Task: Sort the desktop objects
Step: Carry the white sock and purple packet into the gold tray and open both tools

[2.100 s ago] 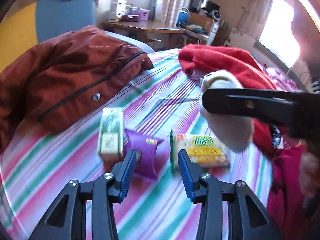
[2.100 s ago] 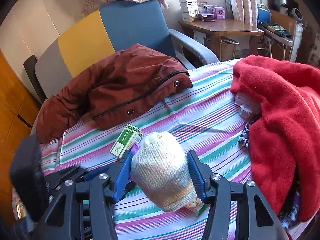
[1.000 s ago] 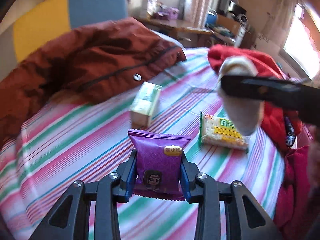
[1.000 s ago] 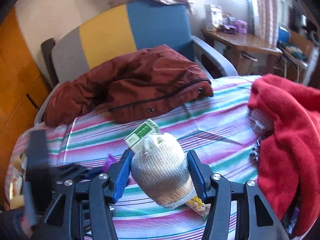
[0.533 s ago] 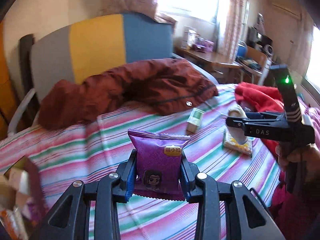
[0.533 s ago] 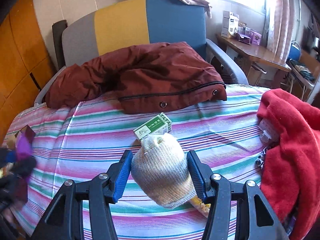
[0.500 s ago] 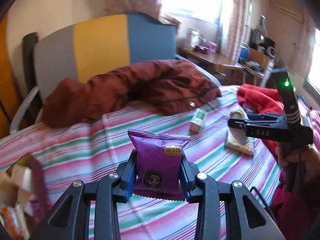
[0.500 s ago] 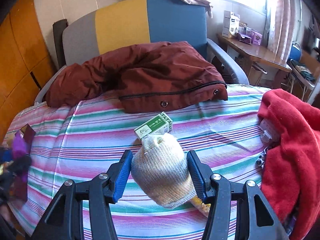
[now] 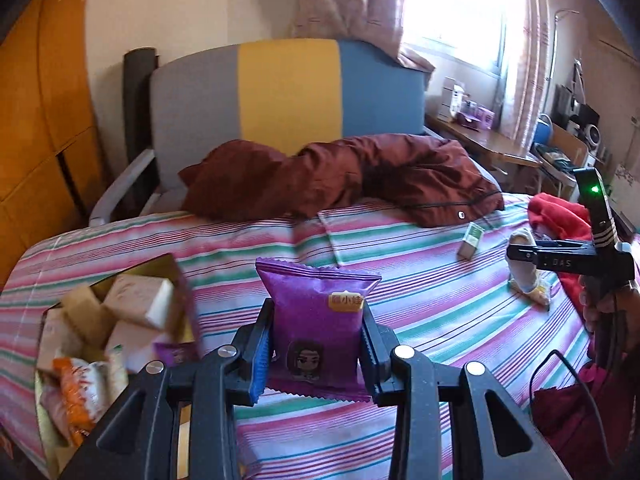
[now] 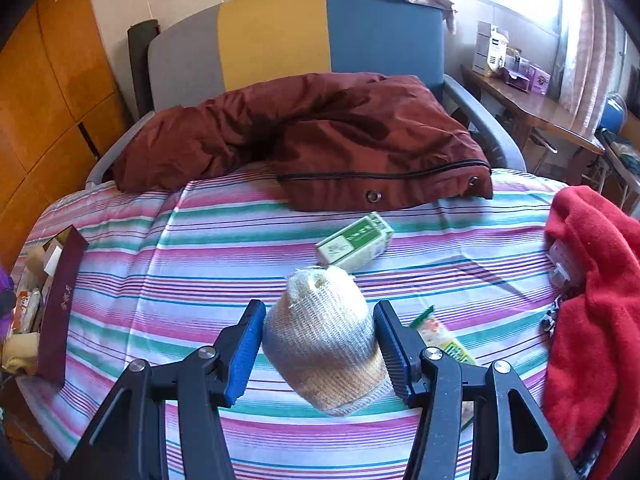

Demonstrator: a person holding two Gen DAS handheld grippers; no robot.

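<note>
Gripping a purple snack packet [image 9: 320, 322], the left gripper [image 9: 316, 344] holds it upright above the striped bedsheet [image 9: 420, 304], fingers [image 9: 256, 354] clamped against both side edges. At 8 o'clock in the left wrist view sits an open box [image 9: 96, 336] holding assorted packets and cartons; its dark red wall shows at 9 o'clock in the right wrist view. The right gripper [image 10: 320, 346] has its fingers [image 10: 245, 354] closed on a rolled knitted white glove [image 10: 324, 344], held clear of the sheet. Just beyond the glove, at 12 o'clock from it, lies a green-and-white carton [image 10: 354, 242] flat on the sheet. A yellow-green biscuit packet [image 10: 444, 340] lies under the right finger, partly hidden. A brown jacket [image 10: 320, 136] is draped across the far edge of the bed, against a grey, yellow and blue chair [image 10: 296, 28]. A red fleece garment [image 10: 592, 280] lies bunched at 3 o'clock.
</note>
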